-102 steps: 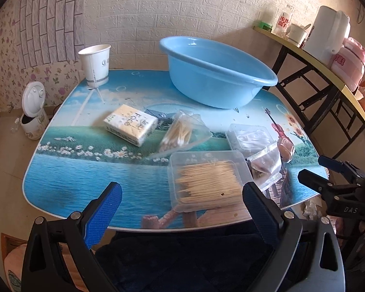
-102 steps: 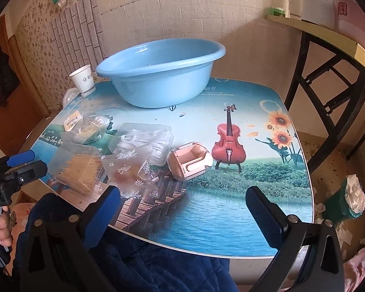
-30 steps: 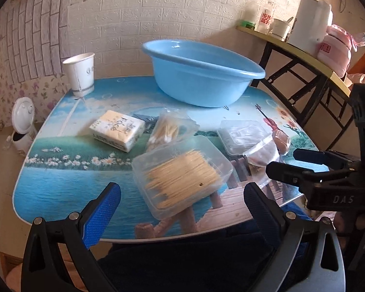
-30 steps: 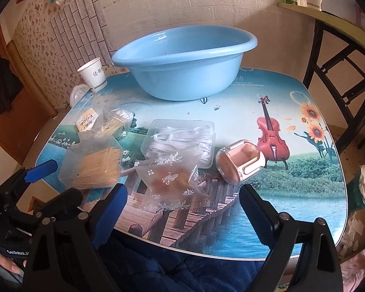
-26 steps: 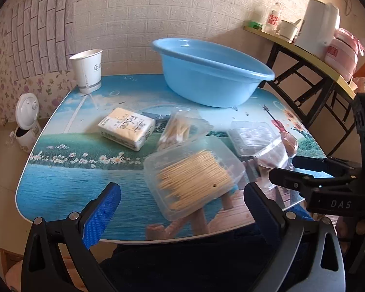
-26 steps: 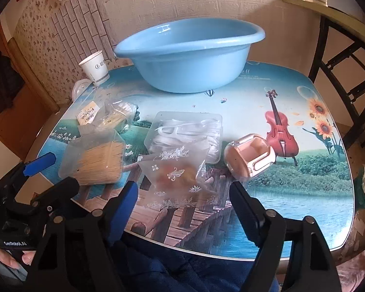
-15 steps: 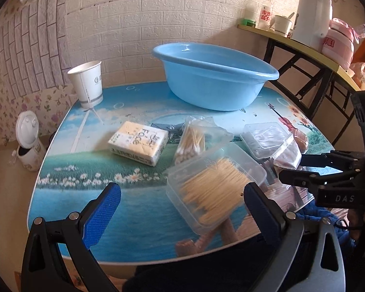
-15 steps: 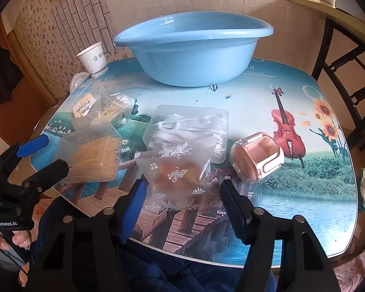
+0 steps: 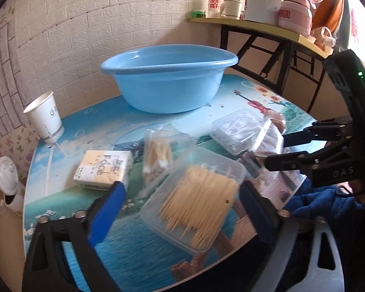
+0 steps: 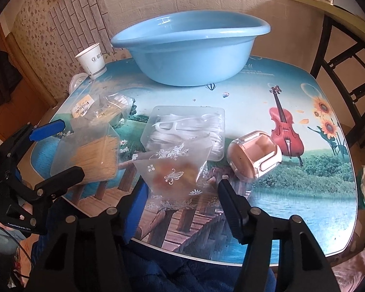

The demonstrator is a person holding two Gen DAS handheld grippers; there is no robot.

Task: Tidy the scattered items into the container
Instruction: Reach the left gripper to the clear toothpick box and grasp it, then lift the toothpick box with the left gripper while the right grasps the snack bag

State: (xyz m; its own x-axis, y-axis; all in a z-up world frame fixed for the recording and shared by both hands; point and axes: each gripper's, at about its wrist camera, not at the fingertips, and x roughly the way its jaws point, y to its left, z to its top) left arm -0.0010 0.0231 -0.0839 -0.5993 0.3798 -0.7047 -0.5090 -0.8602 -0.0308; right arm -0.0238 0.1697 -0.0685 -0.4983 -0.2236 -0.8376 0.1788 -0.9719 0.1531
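The toothpick box (image 9: 194, 202) lies at the table's (image 10: 267, 92) near edge, between the spread jaws of the left gripper (image 9: 182, 202); the right gripper (image 10: 182, 192), also wide, straddles the patterned bag (image 10: 175, 170); the basin (image 10: 192, 46) stands behind.

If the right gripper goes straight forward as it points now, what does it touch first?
Most likely the clear patterned bag: the right gripper is open with the bag's near edge between its fingers. Behind the bag lies the clear box of floss picks. Exact height is unclear.
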